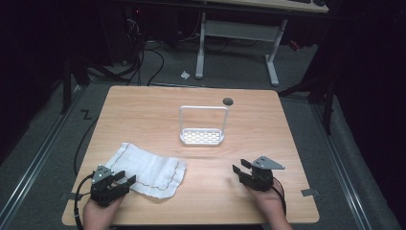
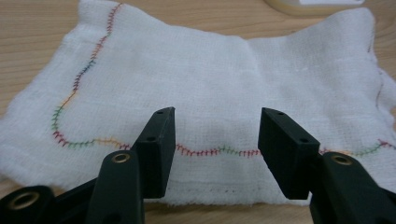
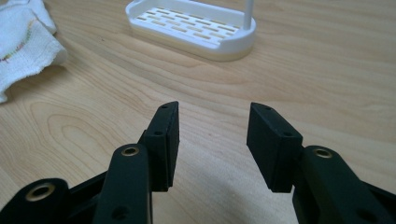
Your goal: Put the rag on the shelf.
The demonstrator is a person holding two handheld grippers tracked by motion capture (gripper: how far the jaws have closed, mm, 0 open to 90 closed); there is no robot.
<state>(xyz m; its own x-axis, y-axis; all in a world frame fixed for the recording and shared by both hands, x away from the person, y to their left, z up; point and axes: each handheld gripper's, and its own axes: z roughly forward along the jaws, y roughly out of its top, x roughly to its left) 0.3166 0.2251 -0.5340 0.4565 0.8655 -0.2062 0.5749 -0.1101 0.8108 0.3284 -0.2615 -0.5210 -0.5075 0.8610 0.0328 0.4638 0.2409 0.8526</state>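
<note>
A white cloth [image 1: 146,169] with a coloured stitched border lies flat on the front left of the wooden table; its near hem [image 2: 210,151] runs just past my left jaws. My left gripper [image 1: 120,181] rests at the cloth's near left corner, open, with nothing between its jaws. A white rack with a slotted base and a tall wire hoop [image 1: 202,136] stands at the table's middle. My right gripper [image 1: 241,169] sits open over bare wood at the front right, pointing toward the rack's base [image 3: 194,29], well short of it. The cloth's edge [image 3: 23,37] shows at upper left there.
A dark round grommet hole [image 1: 228,101] lies near the table's far edge. Beyond the table are a white desk frame [image 1: 237,40], cables on the floor and dark stands at both sides. A person's hands hold both grippers at the front edge.
</note>
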